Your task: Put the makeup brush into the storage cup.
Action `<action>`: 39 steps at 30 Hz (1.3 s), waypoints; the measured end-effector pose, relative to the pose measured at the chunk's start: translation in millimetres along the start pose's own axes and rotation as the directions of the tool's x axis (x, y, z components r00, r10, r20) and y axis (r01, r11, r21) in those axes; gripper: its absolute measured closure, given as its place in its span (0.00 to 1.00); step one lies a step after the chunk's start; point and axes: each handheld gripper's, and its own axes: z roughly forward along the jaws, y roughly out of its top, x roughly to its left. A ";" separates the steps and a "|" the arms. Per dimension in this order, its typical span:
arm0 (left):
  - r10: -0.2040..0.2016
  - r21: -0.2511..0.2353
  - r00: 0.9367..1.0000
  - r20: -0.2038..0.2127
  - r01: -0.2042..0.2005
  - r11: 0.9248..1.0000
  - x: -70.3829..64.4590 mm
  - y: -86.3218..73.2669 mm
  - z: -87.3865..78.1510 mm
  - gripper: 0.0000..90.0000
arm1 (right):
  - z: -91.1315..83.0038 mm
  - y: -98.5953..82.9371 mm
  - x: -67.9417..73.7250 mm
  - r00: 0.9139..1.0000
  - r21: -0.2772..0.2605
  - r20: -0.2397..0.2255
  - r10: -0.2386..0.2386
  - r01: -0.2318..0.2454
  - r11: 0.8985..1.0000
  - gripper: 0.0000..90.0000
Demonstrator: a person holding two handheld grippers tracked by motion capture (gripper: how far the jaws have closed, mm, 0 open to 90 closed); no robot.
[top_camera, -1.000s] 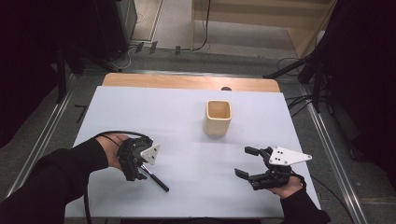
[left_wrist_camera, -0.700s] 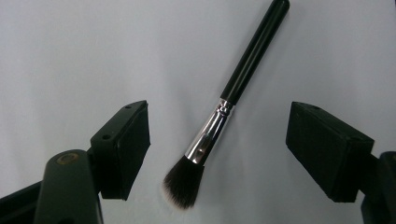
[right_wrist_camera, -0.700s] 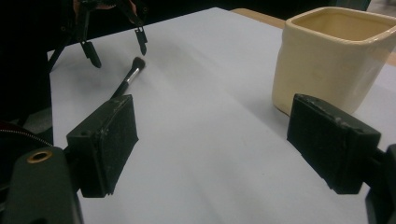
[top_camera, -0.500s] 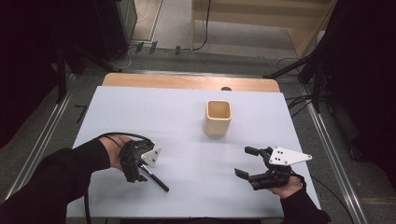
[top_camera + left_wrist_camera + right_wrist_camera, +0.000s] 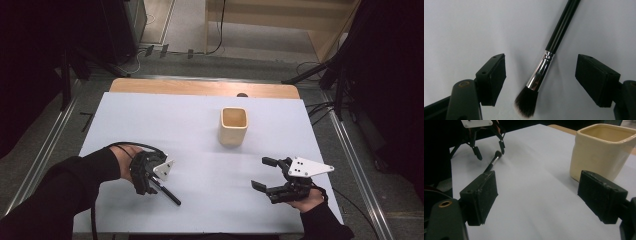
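While the right gripper (image 5: 264,174) has stayed put near the cream cup (image 5: 233,126), jaws spread wide on nothing, the left gripper (image 5: 541,80) has settled lower over the makeup brush (image 5: 543,67). Its jaws gape, straddling the brush without touching it. Well left of the glazed, square-mouthed cup, the brush lies flat: glossy black handle, shiny metal ferrule, soft dark bristles.

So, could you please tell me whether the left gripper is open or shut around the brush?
Open. The left gripper has its jaws spread on either side of the brush, with bare table showing between each jaw and the ferrule.
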 end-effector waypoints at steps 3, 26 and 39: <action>0.017 0.002 1.000 0.019 -0.017 1.000 0.2 -0.3 3.1 0.29 | 0.4 -0.1 0.2 1.000 0.002 -0.002 -0.001 0.001 1.000 0.18; 0.052 0.088 0.996 0.066 -0.058 0.994 5.1 -2.1 15.1 0.29 | 0.4 0.1 0.2 1.000 0.001 -0.004 -0.003 0.003 1.000 0.19; 0.092 0.089 0.994 0.062 -0.097 0.991 5.2 -3.1 19.6 0.44 | 0.3 0.1 0.2 1.000 0.001 -0.006 -0.002 0.002 1.000 0.19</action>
